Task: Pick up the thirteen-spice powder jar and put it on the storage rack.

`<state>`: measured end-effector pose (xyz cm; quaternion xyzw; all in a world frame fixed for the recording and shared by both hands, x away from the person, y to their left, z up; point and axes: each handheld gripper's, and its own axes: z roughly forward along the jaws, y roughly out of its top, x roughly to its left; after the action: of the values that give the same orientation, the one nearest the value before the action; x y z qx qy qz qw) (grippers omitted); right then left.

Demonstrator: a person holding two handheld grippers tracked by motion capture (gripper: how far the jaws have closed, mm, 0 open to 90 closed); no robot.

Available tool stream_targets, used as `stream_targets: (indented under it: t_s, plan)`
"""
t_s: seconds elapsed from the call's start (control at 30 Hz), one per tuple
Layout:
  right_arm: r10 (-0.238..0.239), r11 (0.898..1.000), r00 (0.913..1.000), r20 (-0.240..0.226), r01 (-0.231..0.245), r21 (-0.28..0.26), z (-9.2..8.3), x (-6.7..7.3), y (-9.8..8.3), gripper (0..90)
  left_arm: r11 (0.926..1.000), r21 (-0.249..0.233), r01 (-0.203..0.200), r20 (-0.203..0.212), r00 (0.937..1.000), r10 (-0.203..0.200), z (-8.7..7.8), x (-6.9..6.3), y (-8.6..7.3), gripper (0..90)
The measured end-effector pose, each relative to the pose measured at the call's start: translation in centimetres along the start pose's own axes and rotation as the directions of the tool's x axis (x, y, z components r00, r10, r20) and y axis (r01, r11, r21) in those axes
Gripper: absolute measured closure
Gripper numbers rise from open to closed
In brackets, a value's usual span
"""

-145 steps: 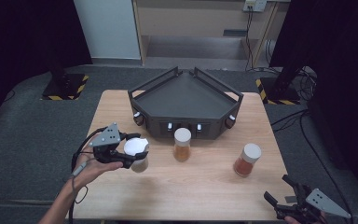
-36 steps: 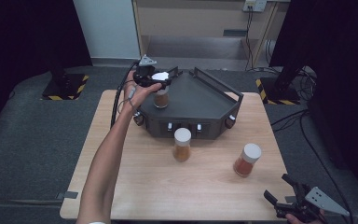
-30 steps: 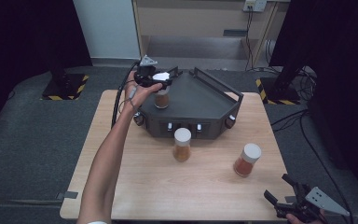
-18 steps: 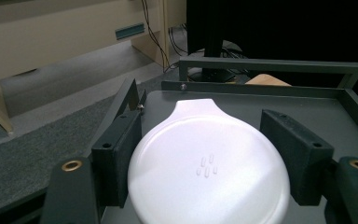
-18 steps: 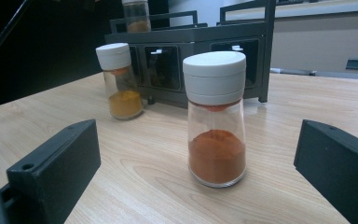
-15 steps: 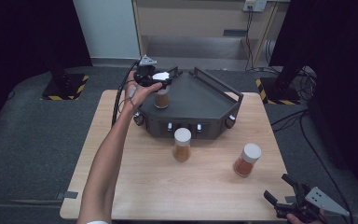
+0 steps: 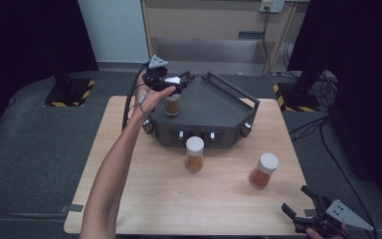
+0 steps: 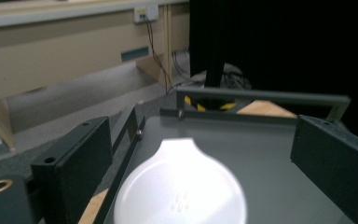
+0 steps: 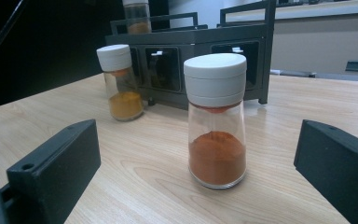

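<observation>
Placement of a spice jar on a rack. The left gripper (image 7: 171, 83) hangs over the near-left corner of the dark rack (image 7: 214, 107), its jaws parted on either side of the white cap of the spice jar (image 7: 172, 104); they have just been opening, and the pads appear clear of the cap, so the jar stands upright on the rack's flat top directly beneath the gripper, apparently released. The rack's raised rail (image 8: 261, 95) lies ahead of the jaws and would keep the jar from sliding off. The right gripper (image 7: 308, 213) rests low at the table (image 7: 129, 199) edge, jaws wide and empty, aimed at the red-powder jar (image 9: 216, 121) just ahead; the yellow-powder jar (image 9: 120, 81) stands farther off, before the rack's front.
</observation>
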<state>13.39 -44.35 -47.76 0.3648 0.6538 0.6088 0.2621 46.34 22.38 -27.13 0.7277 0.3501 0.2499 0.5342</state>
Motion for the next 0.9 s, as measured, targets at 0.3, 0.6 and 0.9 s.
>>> stream_targets:
  t_s: [0.3, 0.6, 0.9]
  plan:
    - [-0.003, 1.000, 1.0000, 0.000, 0.003, -0.001, 0.0, 0.1, 0.0, 0.7, 0.9989, -0.043, -0.021, 0.069, 0.9973, 0.024, -2.1, -0.6, 0.9, 3.5]
    - [-0.005, 1.000, 1.0000, 0.003, 0.005, -0.003, 0.0, 0.2, 0.0, 0.7, 0.9935, -0.062, -0.095, 0.144, 0.9841, 0.103, -5.0, -1.8, 1.4, 3.0]
    - [-0.007, 1.000, 1.0000, -0.001, 0.007, -0.002, 0.0, 0.2, 0.1, 0.7, 0.9882, -0.117, -0.098, 0.203, 0.9717, 0.121, -7.9, -2.9, 0.4, 3.1]
